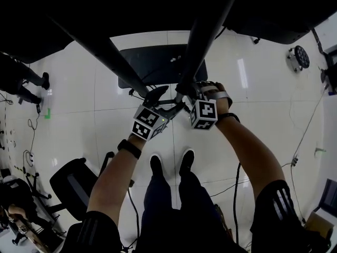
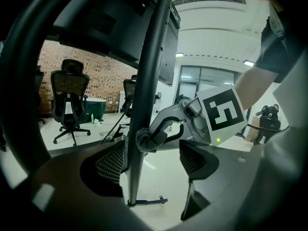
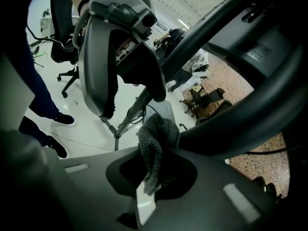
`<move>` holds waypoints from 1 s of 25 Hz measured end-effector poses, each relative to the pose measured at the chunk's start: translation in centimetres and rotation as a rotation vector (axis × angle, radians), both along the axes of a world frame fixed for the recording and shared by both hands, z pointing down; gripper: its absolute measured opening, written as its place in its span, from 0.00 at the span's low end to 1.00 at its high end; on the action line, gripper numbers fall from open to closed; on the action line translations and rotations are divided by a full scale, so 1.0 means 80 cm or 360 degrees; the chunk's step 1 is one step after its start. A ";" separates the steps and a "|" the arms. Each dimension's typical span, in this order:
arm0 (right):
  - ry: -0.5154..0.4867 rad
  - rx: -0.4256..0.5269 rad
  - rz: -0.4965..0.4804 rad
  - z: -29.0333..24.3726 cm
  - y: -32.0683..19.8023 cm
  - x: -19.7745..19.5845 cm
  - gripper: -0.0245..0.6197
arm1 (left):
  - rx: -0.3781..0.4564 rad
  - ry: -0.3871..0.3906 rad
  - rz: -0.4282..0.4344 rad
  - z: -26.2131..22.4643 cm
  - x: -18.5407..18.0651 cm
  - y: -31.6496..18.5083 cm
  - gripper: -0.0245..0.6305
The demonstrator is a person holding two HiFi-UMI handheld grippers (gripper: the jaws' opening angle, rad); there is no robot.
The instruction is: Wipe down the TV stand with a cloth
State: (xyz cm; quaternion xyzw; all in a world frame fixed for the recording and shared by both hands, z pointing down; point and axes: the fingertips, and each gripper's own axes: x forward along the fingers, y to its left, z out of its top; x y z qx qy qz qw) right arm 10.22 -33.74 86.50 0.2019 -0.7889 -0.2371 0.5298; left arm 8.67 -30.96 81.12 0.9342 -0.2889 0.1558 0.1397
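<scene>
The TV stand's dark upright pole (image 2: 144,81) runs between the wide-apart jaws of my left gripper (image 2: 151,160), which is open and touches nothing. My right gripper (image 2: 153,137) is shut on a grey cloth (image 2: 143,141) and presses it against that pole. In the right gripper view the cloth (image 3: 155,146) hangs bunched from my right gripper (image 3: 153,177) against the slanted pole (image 3: 216,129), with the left gripper (image 3: 113,57) just above. From the head view both grippers, left (image 1: 160,100) and right (image 1: 185,96), meet at the poles above the stand's dark base (image 1: 152,62).
The person's shoes (image 1: 169,164) stand on the white tiled floor right below the grippers. Office chairs are at the lower left (image 1: 73,186) and by a brick wall (image 2: 70,95). Cables (image 1: 300,141) trail over the floor. The screen's dark back (image 2: 115,28) hangs overhead.
</scene>
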 end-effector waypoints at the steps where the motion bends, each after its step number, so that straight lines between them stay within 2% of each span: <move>1: 0.0001 -0.0004 0.0006 0.011 0.000 -0.001 0.07 | -0.0011 0.0001 -0.0003 0.010 -0.001 0.001 0.60; 11: 0.0055 -0.0064 0.0071 0.122 -0.004 -0.004 0.07 | -0.0101 -0.0040 -0.0008 0.106 -0.011 0.002 0.60; 18: 0.0014 -0.0159 0.0168 0.173 -0.003 -0.010 0.07 | -0.0178 -0.0006 -0.0029 0.136 -0.014 0.024 0.60; 21: -0.0101 -0.0221 0.0252 0.163 0.003 -0.011 0.07 | -0.0176 0.0020 -0.0023 0.125 -0.015 0.033 0.60; 25: -0.0412 -0.0216 0.0351 0.082 0.015 -0.028 0.07 | -0.0110 0.0060 -0.0010 0.076 -0.026 0.039 0.61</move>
